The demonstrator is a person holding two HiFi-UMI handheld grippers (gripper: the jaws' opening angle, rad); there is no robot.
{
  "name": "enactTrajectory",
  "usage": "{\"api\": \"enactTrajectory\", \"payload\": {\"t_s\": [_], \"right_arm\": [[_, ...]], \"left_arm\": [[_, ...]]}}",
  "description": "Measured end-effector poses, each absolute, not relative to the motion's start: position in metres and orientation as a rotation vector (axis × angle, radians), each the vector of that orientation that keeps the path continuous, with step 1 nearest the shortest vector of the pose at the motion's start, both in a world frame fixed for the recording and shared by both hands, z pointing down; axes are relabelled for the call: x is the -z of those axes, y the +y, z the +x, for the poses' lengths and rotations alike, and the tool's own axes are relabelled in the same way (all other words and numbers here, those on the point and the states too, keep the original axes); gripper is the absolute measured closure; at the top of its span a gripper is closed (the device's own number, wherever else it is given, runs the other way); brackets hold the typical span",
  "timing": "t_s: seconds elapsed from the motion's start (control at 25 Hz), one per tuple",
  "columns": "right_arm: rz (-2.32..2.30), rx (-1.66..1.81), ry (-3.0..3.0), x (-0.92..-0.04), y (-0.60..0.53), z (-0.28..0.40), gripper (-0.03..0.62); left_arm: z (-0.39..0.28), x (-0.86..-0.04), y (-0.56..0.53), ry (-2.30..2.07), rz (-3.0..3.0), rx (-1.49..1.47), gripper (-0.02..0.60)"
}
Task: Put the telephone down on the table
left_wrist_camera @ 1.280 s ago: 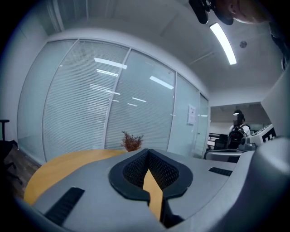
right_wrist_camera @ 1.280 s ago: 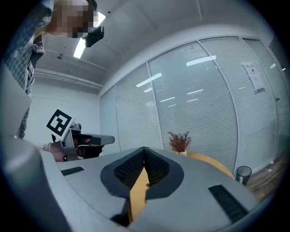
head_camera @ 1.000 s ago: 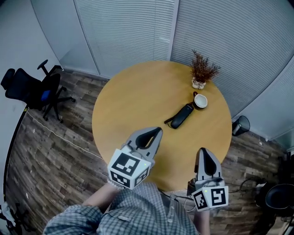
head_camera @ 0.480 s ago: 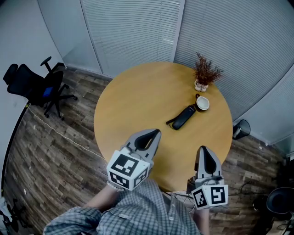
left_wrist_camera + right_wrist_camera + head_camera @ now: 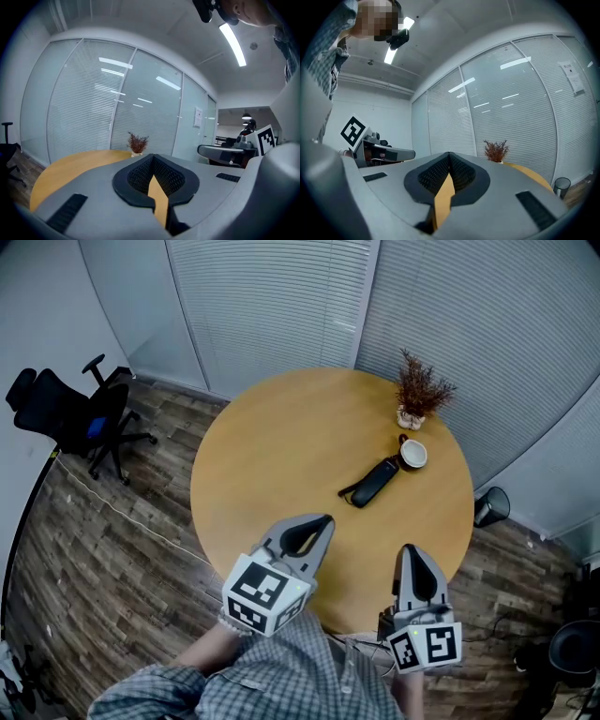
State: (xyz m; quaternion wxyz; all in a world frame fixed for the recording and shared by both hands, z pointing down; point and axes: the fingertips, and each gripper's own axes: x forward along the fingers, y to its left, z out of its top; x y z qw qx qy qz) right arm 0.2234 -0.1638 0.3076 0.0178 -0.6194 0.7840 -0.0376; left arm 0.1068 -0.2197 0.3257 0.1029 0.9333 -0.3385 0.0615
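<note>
Round counter (image 5: 272,456) has an empty-looking mug (image 5: 412,454), with the telephone (image 5: 373,482) lying just beside it. Left hand-held gripper (image 5: 325,520) and right hand-held gripper (image 5: 411,549) are both closed on nothing, well apart from the mug.

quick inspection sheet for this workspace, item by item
surface: round wooden table, mostly bare
job's things: telephone lies flat on the table, right of centre
clutter: mug at the telephone's far end; potted plant behind it
grippers: left gripper and right gripper both shut, empty, over the near edge
cables: thin white cable across the floor, left of the table
surroundings: office chair at left, bin at right, blinds behind
</note>
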Motion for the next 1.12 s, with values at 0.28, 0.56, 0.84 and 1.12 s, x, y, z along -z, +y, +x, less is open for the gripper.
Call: {"api": "enactTrajectory", "payload": {"t_s": [0.28,0.56,0.84,1.12], "right_arm": [[-1.919,0.101,2.453,-0.307,-0.162,0.218,0.586],[-1.903,0.096,2.474,-0.307,-0.1625,0.2148,0.586],[-1.902,0.089,2.486,-0.3081,-0.1627,0.2146,0.586],[-1.897,0.095,2.497,-0.3111,-0.1622,0.217,0.586]], "left_arm": [[0.1055,-0.3266,-0.2186,-0.994,2.755,-0.185,0.572],[0.1072,-0.3253,-0.2199,-0.997,2.764,-0.187,0.572],[0.108,-0.3273,-0.2191,-0.999,2.761,-0.193,0.573],[0.1122,-0.3303,-0.2173,-0.994,2.76,-0.202,0.572]]}}
